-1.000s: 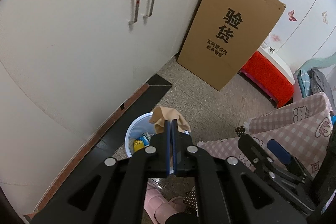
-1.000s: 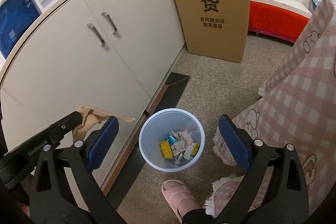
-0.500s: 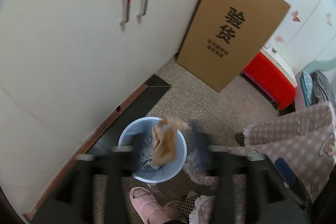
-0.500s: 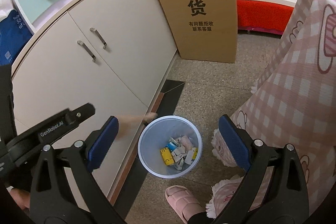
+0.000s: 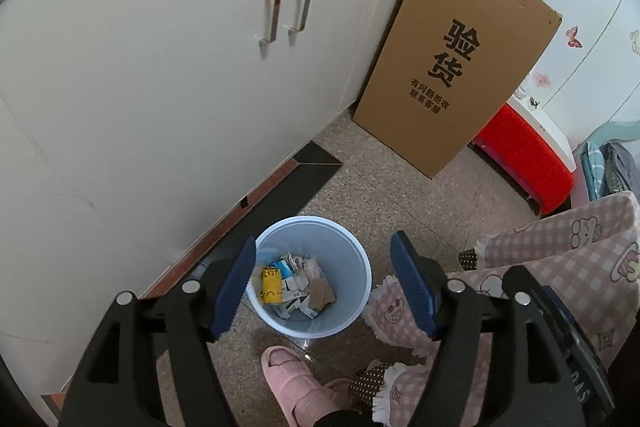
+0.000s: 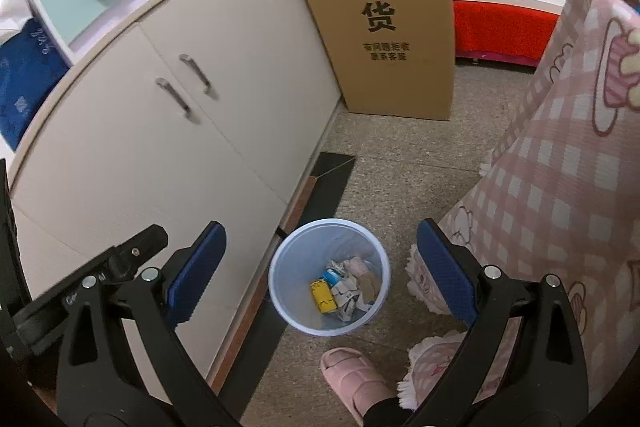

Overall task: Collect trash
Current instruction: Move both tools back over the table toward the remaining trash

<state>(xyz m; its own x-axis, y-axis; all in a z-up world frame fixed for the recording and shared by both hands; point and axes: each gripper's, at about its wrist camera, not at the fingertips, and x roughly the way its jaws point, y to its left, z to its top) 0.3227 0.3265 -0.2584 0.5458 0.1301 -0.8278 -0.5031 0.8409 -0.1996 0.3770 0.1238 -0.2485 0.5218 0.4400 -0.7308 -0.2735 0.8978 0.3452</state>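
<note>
While the left gripper (image 5: 326, 283) hangs above the bin (image 5: 352, 315), its jaws have just been opening and now stand wide apart with nothing between them. The tan scrap (image 5: 322, 293) lies down inside the bin, on top of the other litter, seen in the gap between the two blue pads (image 5: 236, 287) but well below them and touching neither. Beside it in the bin: a yellow pack (image 5: 271, 285), white crumpled paper, a blue-and-white wrapper (print too small to read).

Right gripper (image 6: 320, 279) also over the bin, jaws spread wide, empty. From this view the bin (image 6: 280, 291) sits between its pads (image 6: 196, 273), lower down on the floor; the scrap (image 6: 370, 285) shows at the right side of the heap, next to the yellow pack (image 6: 323, 295).

Bin stands on speckled floor (image 5: 420, 187), just beside the dark strip along the foot of a white cabinet (image 5: 160, 67). A pink slipper (image 5: 294, 383) rests on the floor near the bin's near side. Pink checked fabric (image 5: 560, 267) with fringed hem hangs to the right, its edge close to the bin. A tall cardboard box (image 5: 456, 67) leans against the cabinet end farther back, a red bench (image 5: 524, 159) beyond it
</note>
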